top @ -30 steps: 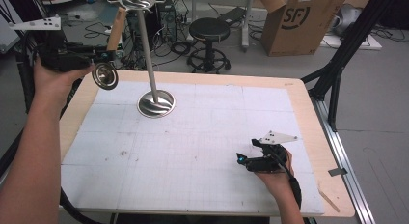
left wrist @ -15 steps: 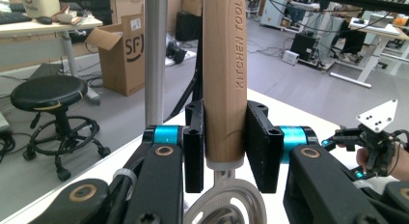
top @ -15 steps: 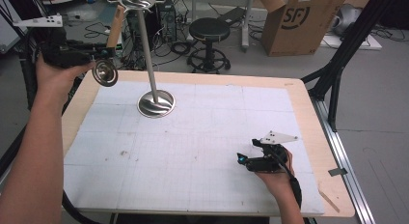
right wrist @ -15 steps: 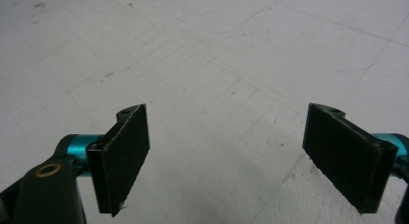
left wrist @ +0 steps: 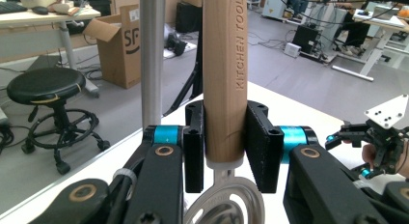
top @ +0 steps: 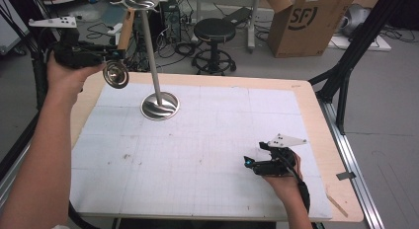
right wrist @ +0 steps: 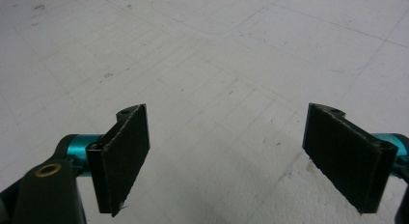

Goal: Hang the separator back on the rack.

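Observation:
A kitchen tool with a wooden handle [top: 124,31] and a round metal head [top: 116,74] hangs in the air over the table's far left corner. My left gripper [top: 117,52] is shut on the handle [left wrist: 224,89], low down near the head [left wrist: 224,207]. Just to its right stands a metal stand: round base [top: 159,106], tall pole [top: 150,51] [left wrist: 153,60] and a hooked top [top: 141,1]. The handle's upper end reaches close to that top. My right gripper [top: 251,162] [right wrist: 226,156] rests on the white mat [top: 207,155] at the near right, open, nothing between its pads.
A wooden border [top: 316,120] rims the gridded mat. Beyond the table stand a black stool [top: 213,29] and a cardboard box [top: 306,21]. A black frame strut [top: 346,66] rises at the right edge. The right gripper [left wrist: 381,132] appears far off in the left gripper view.
The left gripper has carried the tool slightly right and upward, closer to the stand's pole. The right gripper has stayed put.

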`<state>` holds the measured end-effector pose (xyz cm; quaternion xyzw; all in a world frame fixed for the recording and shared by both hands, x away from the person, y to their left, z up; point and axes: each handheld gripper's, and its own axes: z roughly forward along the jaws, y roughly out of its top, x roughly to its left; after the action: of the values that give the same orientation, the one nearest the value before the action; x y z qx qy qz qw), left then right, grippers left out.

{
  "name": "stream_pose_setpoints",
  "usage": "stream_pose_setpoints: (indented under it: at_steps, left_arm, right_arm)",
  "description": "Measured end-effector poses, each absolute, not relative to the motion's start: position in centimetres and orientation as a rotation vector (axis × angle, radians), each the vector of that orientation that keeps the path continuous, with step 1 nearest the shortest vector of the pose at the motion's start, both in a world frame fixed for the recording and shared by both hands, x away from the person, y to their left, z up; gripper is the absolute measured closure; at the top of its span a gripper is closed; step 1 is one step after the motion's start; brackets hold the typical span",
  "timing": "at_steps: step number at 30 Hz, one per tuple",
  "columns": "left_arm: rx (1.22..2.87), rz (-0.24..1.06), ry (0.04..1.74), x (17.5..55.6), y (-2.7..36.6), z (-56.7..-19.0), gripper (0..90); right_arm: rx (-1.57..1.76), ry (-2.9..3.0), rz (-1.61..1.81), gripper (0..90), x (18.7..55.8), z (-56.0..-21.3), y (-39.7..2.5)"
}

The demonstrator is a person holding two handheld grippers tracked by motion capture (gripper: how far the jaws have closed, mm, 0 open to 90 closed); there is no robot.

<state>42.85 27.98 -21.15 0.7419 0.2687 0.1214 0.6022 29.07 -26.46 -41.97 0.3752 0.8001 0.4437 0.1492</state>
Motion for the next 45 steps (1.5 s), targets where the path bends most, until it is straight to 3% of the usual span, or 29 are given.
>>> stream_pose_setpoints:
  at_steps: [31,45]
  left_arm:
    - [1.774,0.274,0.653,44.7,25.5,-21.8,70.3]
    - [1.775,0.28,0.667,44.0,26.0,-21.5,57.1]
  right_arm:
    - [1.087,2.292,1.279,16.1,29.0,-41.9,-26.8]
    - [1.077,2.3,1.27,16.1,29.0,-42.0,-26.7]
